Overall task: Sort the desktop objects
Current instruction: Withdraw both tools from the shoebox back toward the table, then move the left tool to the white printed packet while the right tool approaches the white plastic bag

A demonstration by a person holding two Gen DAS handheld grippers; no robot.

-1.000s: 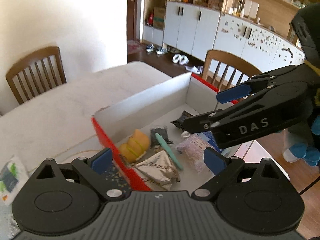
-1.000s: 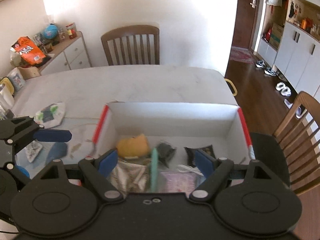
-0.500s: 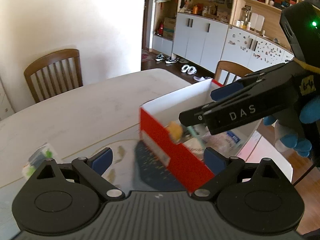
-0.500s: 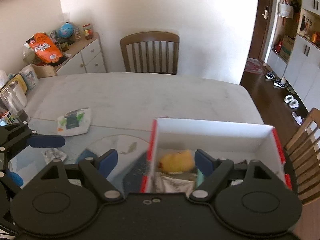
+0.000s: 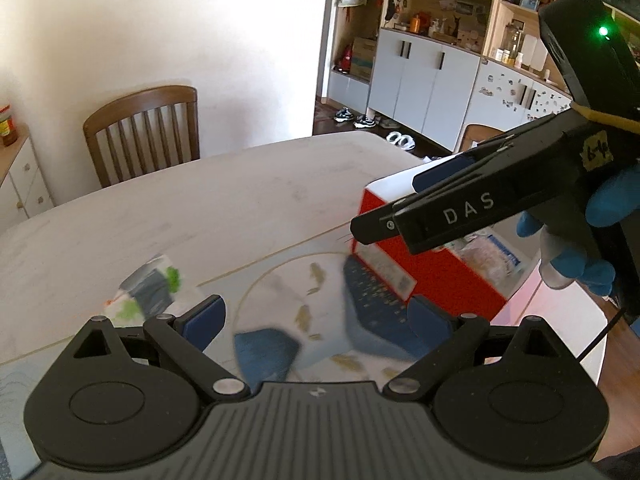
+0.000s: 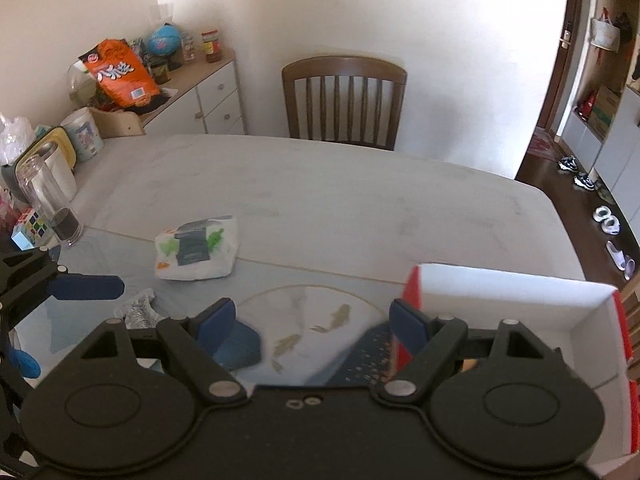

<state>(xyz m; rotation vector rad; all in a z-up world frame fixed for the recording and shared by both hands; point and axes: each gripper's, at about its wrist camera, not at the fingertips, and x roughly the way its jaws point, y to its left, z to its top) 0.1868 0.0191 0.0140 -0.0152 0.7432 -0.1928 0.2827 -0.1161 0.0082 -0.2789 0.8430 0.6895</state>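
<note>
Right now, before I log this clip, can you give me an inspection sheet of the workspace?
Surface: pale table, with a patterned mat at the near edge.
Job's things: red-and-white box at the right, with packets inside in the left wrist view; white wipes pack and a crumpled silver wrapper lie loose on the table.
Clutter: clear bottle, puzzle cube and mug at the table's left end.
Grippers: left tongs open, empty; right tongs open, empty.
Cables: a thin black cable below the right hand.
Surroundings: wooden chair, sideboard with an orange snack bag, shoes on the floor.
</note>
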